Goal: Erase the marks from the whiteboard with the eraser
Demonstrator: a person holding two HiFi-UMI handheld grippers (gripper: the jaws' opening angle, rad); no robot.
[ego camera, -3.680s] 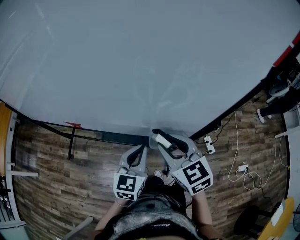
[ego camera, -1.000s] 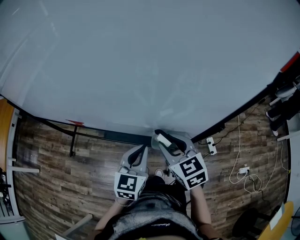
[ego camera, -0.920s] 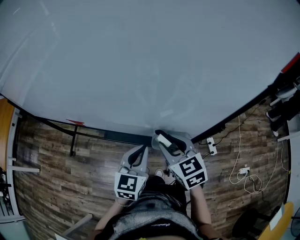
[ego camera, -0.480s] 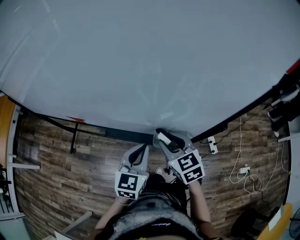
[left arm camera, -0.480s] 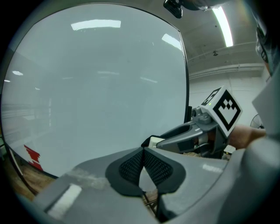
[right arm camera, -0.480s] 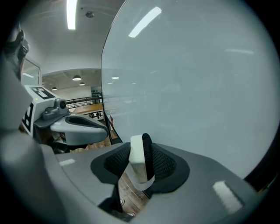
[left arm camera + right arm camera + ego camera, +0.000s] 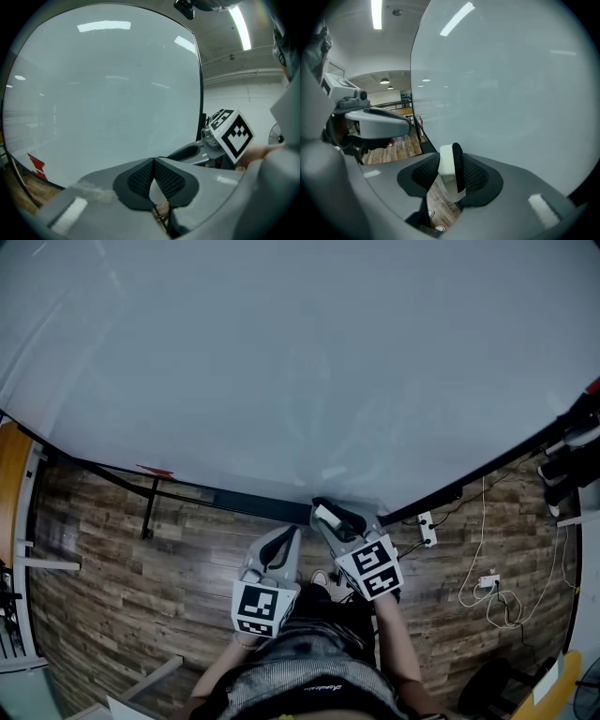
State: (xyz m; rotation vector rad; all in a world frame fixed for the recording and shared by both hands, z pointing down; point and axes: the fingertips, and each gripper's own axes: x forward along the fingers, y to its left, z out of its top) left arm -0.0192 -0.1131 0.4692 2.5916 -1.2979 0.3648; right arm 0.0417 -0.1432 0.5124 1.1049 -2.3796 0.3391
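The whiteboard (image 7: 281,362) fills the upper part of the head view, and I see only faint smears on it, no clear marks. My right gripper (image 7: 330,517) is at the board's lower edge, shut on the white-and-black eraser (image 7: 326,515). In the right gripper view the eraser (image 7: 451,177) stands on edge between the pads, right next to the whiteboard (image 7: 501,84). My left gripper (image 7: 280,542) hangs just left of it, below the board, shut with nothing in it. Its pads (image 7: 140,178) meet at the tips in front of the whiteboard (image 7: 103,93).
Wooden floor (image 7: 112,559) lies below the board. The board's dark stand leg (image 7: 150,512) and a red label (image 7: 153,471) are at the left. A power strip (image 7: 427,529) and white cables (image 7: 487,582) lie on the floor to the right. An orange piece of furniture (image 7: 9,465) sits at the far left.
My right gripper has sunk a little with the eraser still held, staying by the board's lower edge. The left gripper has kept still.
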